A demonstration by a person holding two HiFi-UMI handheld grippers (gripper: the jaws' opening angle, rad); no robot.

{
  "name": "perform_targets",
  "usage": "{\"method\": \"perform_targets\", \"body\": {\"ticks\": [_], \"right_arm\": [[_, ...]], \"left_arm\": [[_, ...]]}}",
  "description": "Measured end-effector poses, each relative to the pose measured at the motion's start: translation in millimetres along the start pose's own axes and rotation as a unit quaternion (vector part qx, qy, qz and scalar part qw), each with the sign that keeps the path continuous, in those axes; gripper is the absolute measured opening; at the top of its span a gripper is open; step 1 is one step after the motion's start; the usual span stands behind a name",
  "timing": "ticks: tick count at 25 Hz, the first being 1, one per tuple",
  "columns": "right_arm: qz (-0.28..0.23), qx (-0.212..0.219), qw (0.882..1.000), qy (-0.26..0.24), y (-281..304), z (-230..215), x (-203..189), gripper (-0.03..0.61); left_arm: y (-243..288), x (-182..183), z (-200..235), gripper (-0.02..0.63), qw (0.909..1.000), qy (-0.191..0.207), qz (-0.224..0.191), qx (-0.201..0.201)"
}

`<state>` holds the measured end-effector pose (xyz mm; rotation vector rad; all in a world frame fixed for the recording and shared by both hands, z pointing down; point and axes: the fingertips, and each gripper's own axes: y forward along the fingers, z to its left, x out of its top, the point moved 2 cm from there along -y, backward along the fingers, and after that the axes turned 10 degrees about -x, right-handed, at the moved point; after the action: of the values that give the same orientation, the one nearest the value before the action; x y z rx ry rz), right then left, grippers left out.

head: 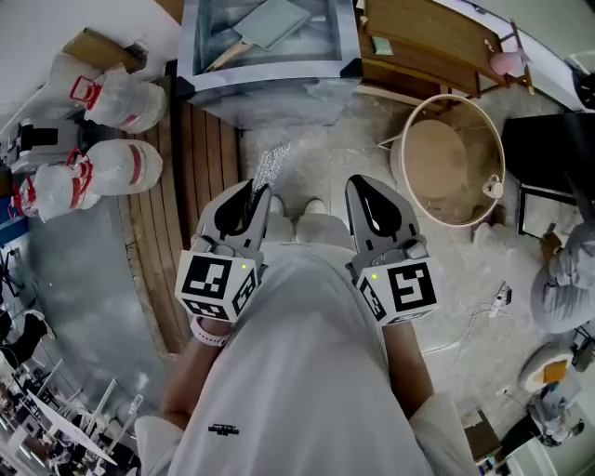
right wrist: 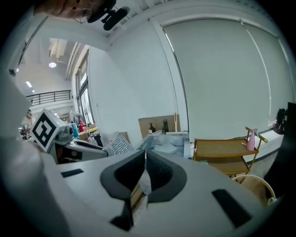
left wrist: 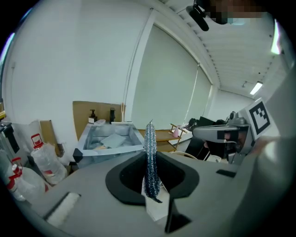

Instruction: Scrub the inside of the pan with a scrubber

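1. Your left tongs [head: 258, 191] are clamped on the scrubber [head: 270, 167]. The left gripper view shows this silvery mesh pad standing edge-on between the jaws [left wrist: 150, 143], its top poking past the tips towards the basin [head: 270, 70].
2. Your right tongs [head: 358, 186] are pressed together with nothing between them, as the right gripper view shows [right wrist: 145, 155]. Both pairs sit side by side close to your torso, well short of the basin.
3. The pan [head: 274, 20] lies inside the basin. It is flat and blue-grey, and its wooden handle points at the basin's near left corner. It is well apart from the scrubber.
4. Between you and the basin there is only floor: a pale patch straight ahead and a strip of wooden slats [head: 200, 149] running back from the basin's left front corner.
5. Left of the basin stand white sacks [head: 121, 98] with red markings.
6. Right of the basin is a wooden cart [head: 428, 42] with a pink bottle [head: 507, 63] at its far end.
7. A round tub [head: 453, 160] sits right of the basin's front and nearer you than the cart.
8. Behind the basin, two dark bottles [left wrist: 92, 115] stand against a cardboard sheet [left wrist: 85, 115].
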<state>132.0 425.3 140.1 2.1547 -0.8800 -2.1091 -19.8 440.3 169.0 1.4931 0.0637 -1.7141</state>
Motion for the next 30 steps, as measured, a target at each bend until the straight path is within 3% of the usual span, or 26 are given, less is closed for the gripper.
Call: {"method": "perform_targets", "body": {"ticks": [18,30], "right_arm": [[-0.022,0.016,1.0,-0.003,-4,-33,-3,0.009],[-0.007,0.03,0.999,-0.013,73,-21,14,0.009]], "left_arm": [[14,8,-13,0.066,0.9992,0.009,-0.019,0.035],[37,20,51,0.066,0.9991,-0.018,-0.01,0.036]]}}
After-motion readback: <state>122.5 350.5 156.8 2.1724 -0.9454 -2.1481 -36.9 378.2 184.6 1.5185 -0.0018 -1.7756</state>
